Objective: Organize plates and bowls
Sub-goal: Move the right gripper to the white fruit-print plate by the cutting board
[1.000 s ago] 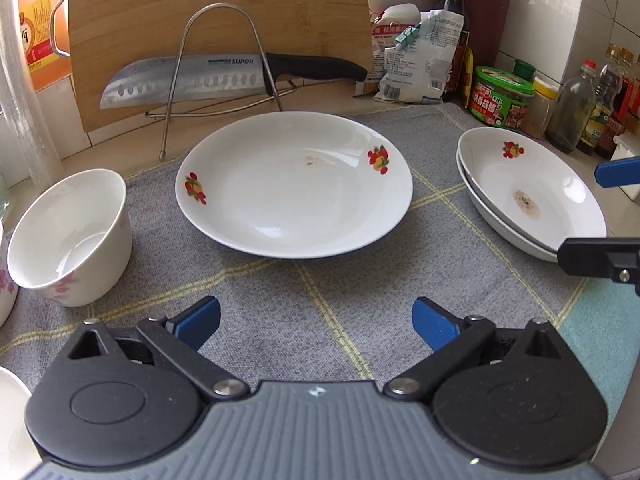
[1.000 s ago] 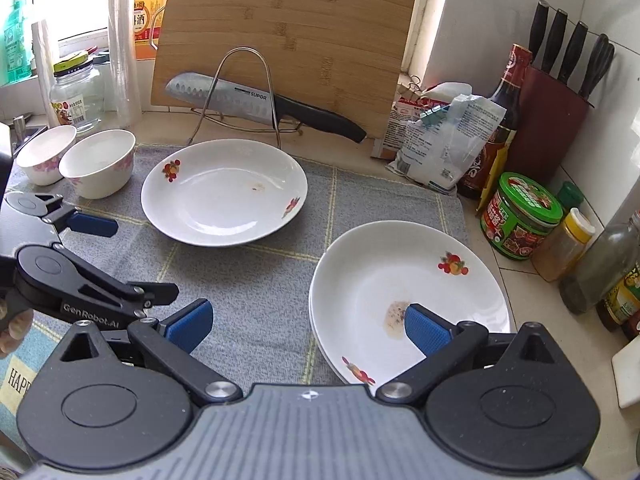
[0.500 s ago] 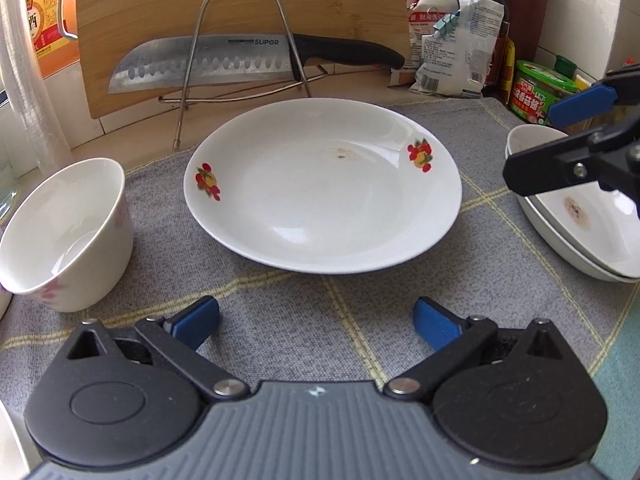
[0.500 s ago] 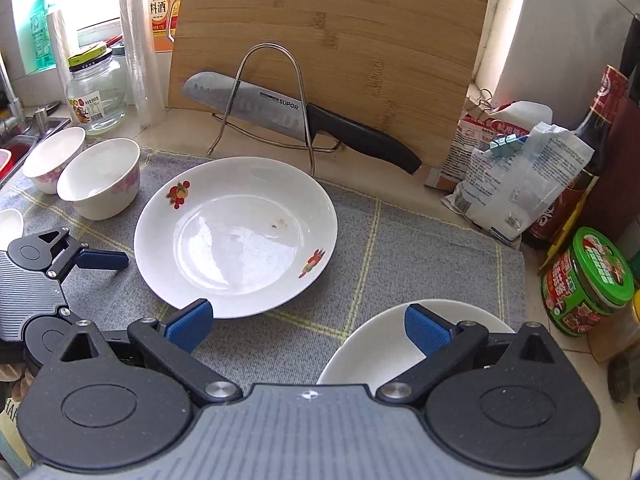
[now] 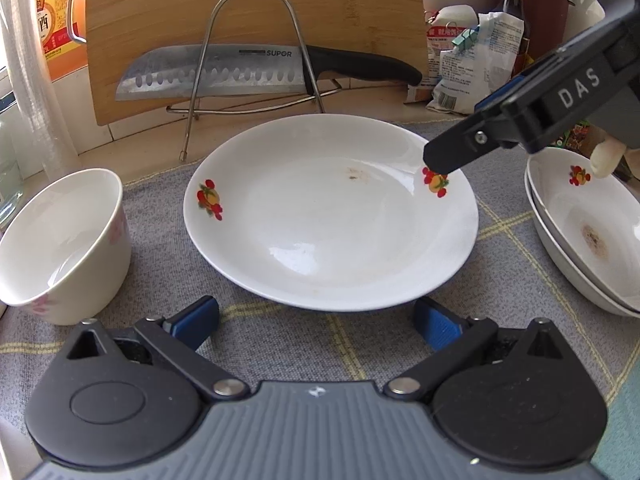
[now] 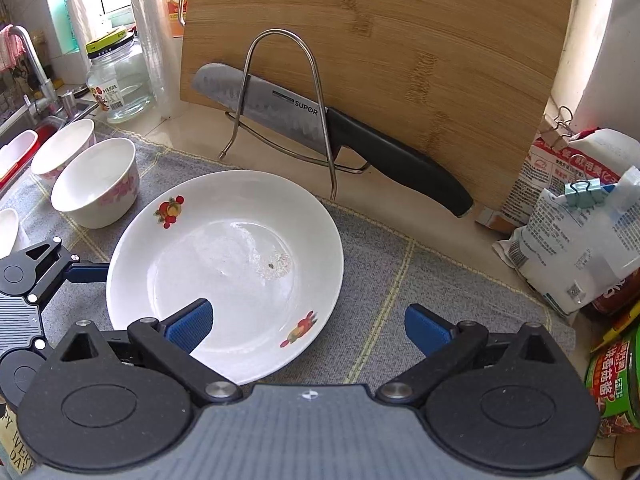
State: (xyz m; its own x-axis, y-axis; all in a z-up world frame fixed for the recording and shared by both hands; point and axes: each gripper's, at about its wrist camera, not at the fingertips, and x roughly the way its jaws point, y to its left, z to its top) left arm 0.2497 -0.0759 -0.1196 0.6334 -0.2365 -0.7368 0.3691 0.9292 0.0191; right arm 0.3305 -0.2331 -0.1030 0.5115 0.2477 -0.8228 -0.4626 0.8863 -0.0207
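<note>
The flowered plate [image 5: 332, 216] lies flat on the grey cloth [image 5: 280, 340] between both grippers, jaws apart and empty. Glazed ceramic: stiff, slick, breakable. Its thin raised rim looks the likeliest place to pinch.

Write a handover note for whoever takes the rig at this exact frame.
Left tool: open, empty, low at the near rim of the single flowered plate.
Right tool: open, empty, over that plate's right rim.
Two plates sit stacked to the right on the grey mat; the rice bowl and a second bowl stand left.
Done: two plates stacked.
Left: probably add the single plate to the stack and nest the bowls.
</note>
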